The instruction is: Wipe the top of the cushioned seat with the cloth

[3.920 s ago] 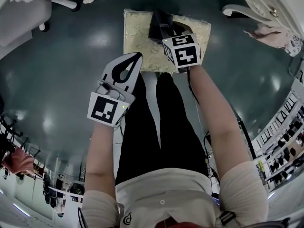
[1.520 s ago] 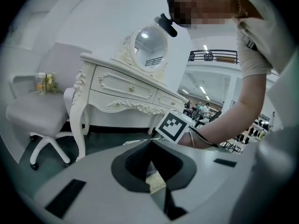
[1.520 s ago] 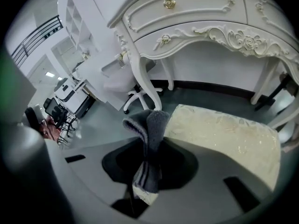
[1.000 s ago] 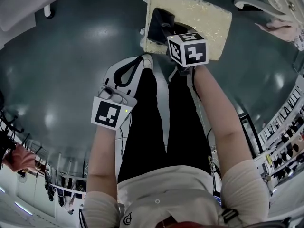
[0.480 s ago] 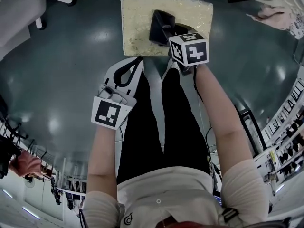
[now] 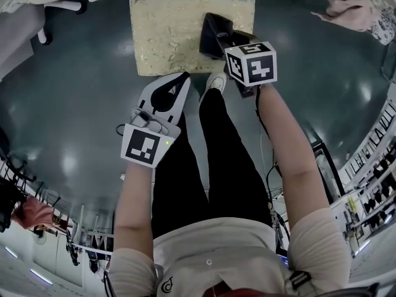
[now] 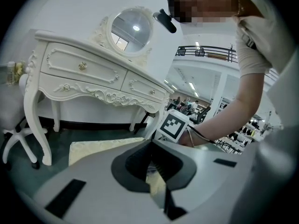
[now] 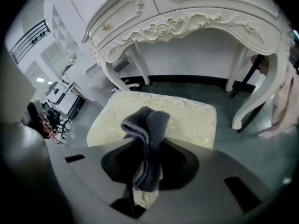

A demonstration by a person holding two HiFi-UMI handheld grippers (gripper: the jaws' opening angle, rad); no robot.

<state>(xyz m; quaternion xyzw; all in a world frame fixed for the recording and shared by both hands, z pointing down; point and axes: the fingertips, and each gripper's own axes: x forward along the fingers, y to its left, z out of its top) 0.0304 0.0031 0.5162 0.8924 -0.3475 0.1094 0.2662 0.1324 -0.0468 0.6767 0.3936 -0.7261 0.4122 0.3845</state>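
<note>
The cushioned seat is a pale, patterned square pad standing low on the floor just beyond the person's feet, in front of a white dressing table. The cloth, dark grey and folded, sits over the seat's near right part, pinched between the jaws of the right gripper. In the right gripper view its free end stands up past the jaws. Whether the cloth is actually pressed to the fabric cannot be told.

The left gripper hangs over the floor near the seat's near edge. Its jaws are pressed together with nothing between them.

To wipe well, the loose fold probably needs to be laid flat against the top and drawn in overlapping passes toward the far left corner, since most of the seat looks uncovered. The grip likely has to be firm, because the raised pattern may drag at the cloth.

The floor is dark, glossy and reflects the ceiling lights. A round mirror tops the dressing table, and a pink garment hangs at the far right.
</note>
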